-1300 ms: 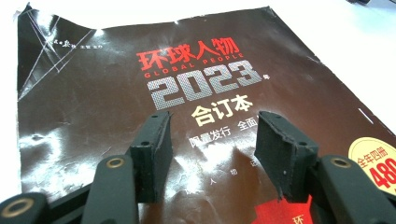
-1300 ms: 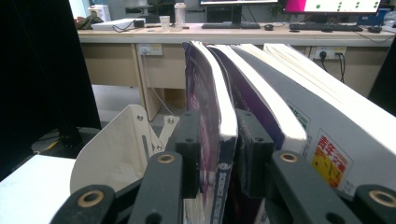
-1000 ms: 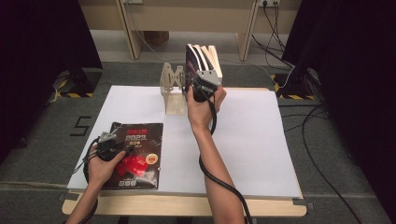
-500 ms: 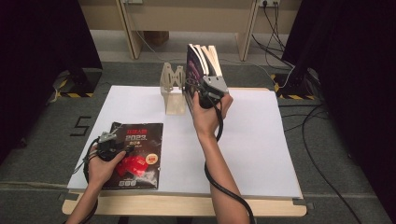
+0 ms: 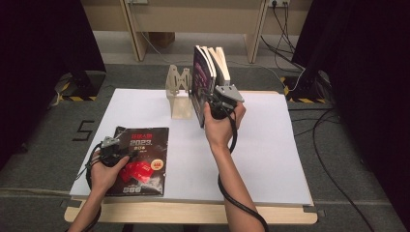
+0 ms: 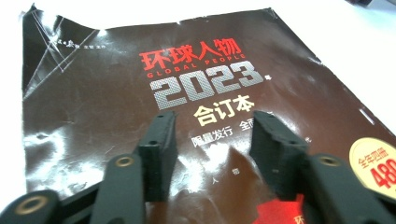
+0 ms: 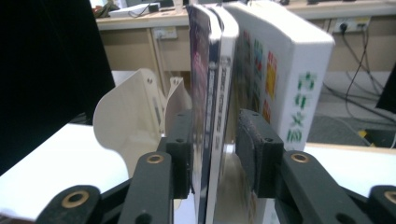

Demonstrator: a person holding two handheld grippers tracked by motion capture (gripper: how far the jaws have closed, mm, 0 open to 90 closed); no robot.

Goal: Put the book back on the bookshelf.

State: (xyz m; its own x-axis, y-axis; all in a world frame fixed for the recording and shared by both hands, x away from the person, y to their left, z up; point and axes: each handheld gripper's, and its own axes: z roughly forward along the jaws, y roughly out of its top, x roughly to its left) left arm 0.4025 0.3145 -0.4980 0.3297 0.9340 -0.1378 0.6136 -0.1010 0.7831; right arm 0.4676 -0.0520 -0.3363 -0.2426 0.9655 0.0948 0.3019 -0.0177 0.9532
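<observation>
Magazine (image 5: 140,162), dark-covered with red lettering and "2023", lay flat at the left of the white worktop (image 5: 270,159). The left tongs (image 6: 210,140) hovered over its cover, jaws partly apart after just closing somewhat, with nothing held between them. Further right a cream bookend (image 5: 178,92) stood beside a row of upright books (image 5: 210,72). The right tongs (image 7: 212,154) straddled the two thin volumes (image 7: 210,93) at the row's left end, jaws just eased wider; the near pad (image 7: 180,149) lay against the cover while the other stood off. With that grip loosened, the thin books could lean or slide down, and a nudge from the hand might topple the thick white book (image 7: 280,70) beside them.
</observation>
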